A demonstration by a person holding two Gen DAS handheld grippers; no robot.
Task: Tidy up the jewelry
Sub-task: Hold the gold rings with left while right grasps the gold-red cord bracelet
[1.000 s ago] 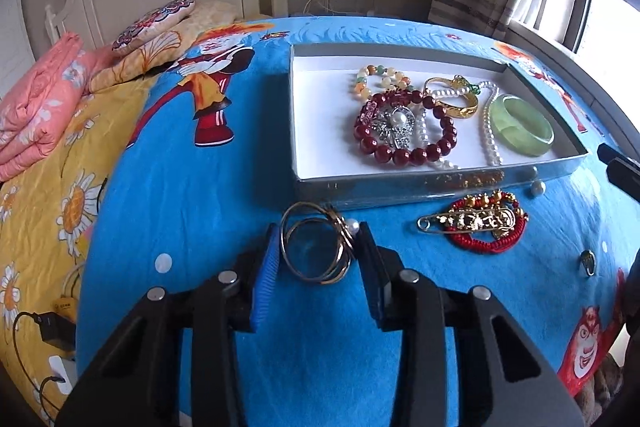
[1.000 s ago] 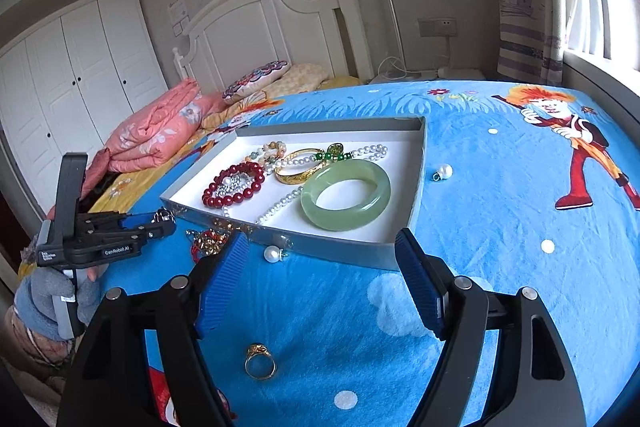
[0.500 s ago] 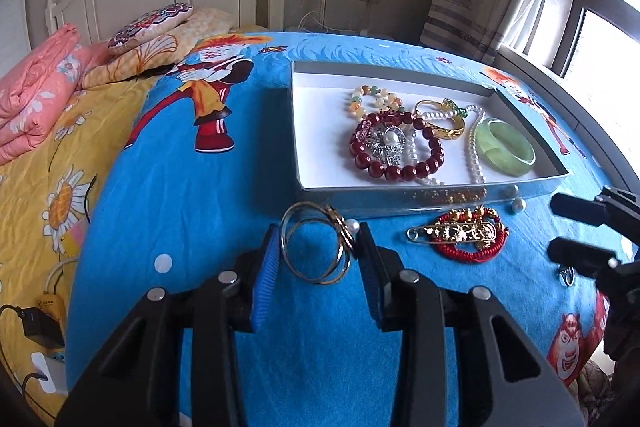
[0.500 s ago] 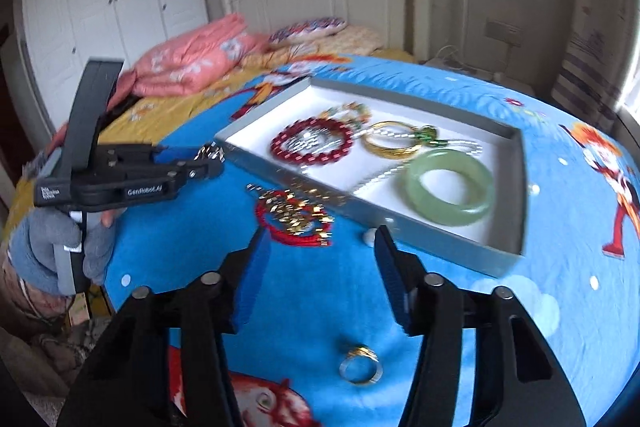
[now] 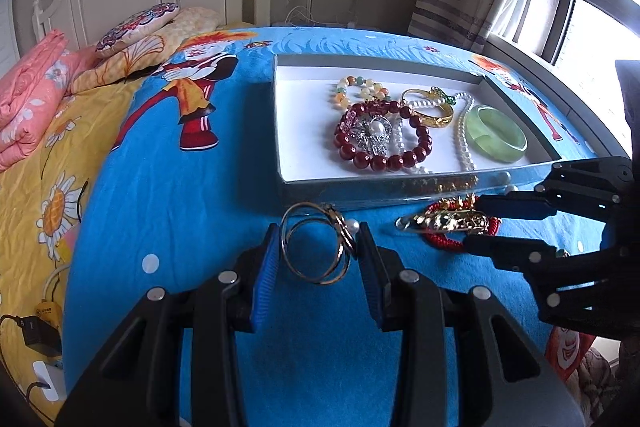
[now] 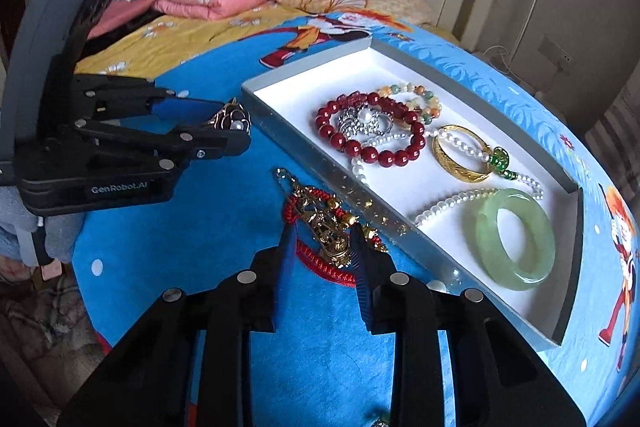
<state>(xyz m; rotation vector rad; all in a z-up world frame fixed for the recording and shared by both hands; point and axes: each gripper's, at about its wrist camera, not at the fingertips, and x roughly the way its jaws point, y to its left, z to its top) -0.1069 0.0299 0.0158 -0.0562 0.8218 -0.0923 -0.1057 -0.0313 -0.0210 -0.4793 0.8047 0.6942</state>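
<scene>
— Well, the left gripper (image 5: 318,251) is pinching those linked hoops (image 5: 316,243) between its blue pads, holding them above the blue sheet (image 5: 180,211), just short of the tray (image 6: 568,187). What's worrying you?

— The right gripper (image 6: 325,247). Its jaws are closing around the gold charm (image 6: 326,227) on the red cord (image 6: 320,267), and I'm not seeing the pads press it yet.

— So the charm is lying on the sheet, right beside the tray's near wall?

— Yes, nearly touching it. I'm thinking the pads might be catching only the charm's edge, or only the cord, so the piece could be swinging loose or slipping out on the lift.

— And the pin end (image 6: 282,173)?

— It's sticking out toward the left gripper. Lifted carelessly, I'd guess it's snagging the sheet.

— The tray's crowded too.

— Right: beads (image 6: 372,131), pearls (image 6: 456,203), gold bangle (image 6: 460,155), jade bangle (image 6: 516,239) are all lying there. Dropped on those, the cord may be tangling.
</scene>
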